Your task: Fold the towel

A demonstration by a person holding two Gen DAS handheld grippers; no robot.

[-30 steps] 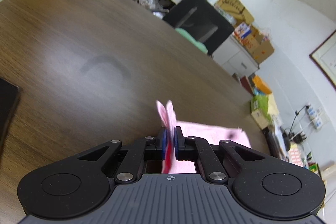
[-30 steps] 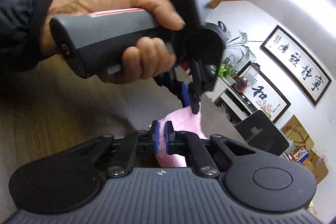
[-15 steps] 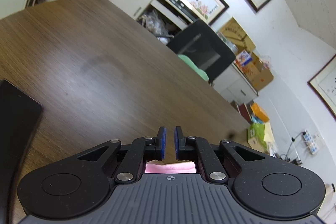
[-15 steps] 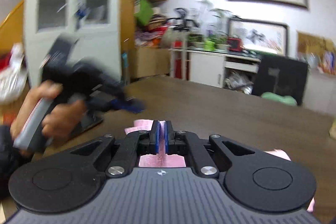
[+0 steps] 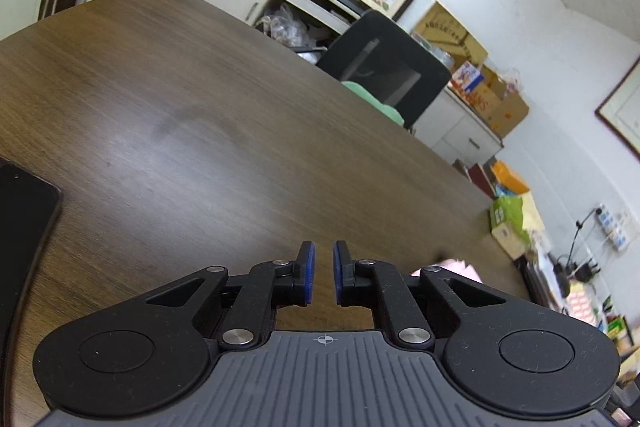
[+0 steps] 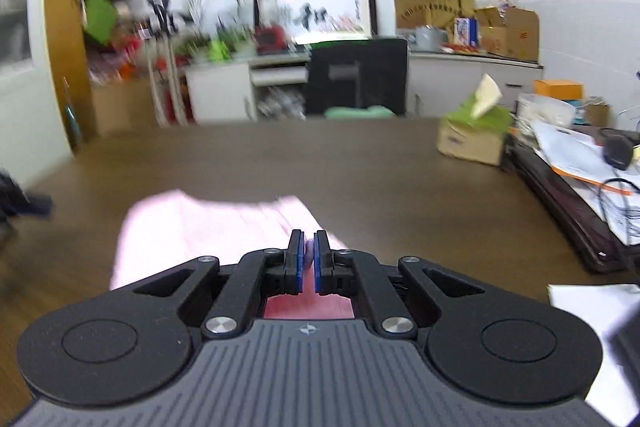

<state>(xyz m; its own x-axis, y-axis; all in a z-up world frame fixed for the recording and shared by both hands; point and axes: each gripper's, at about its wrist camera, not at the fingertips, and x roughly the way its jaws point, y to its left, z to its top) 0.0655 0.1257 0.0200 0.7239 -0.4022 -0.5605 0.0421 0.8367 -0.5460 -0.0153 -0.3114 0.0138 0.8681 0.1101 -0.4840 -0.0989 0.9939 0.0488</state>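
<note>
Pink towel (image 6: 208,227) lies on the wooden table (image 6: 400,187), blurred; right gripper (image 6: 307,259) pinches a fold of it between near-closed jaws; left gripper (image 5: 323,275) empty, jaws slightly apart, towel edge just right of it; judgement: lay the pinched edge square on the layer below before letting go.

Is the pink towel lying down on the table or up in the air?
Lying down. The pink cloth towel rests flat on the brown wooden table; the right tool is over its near edge. Cannot tell whether it is pinching it.
</note>
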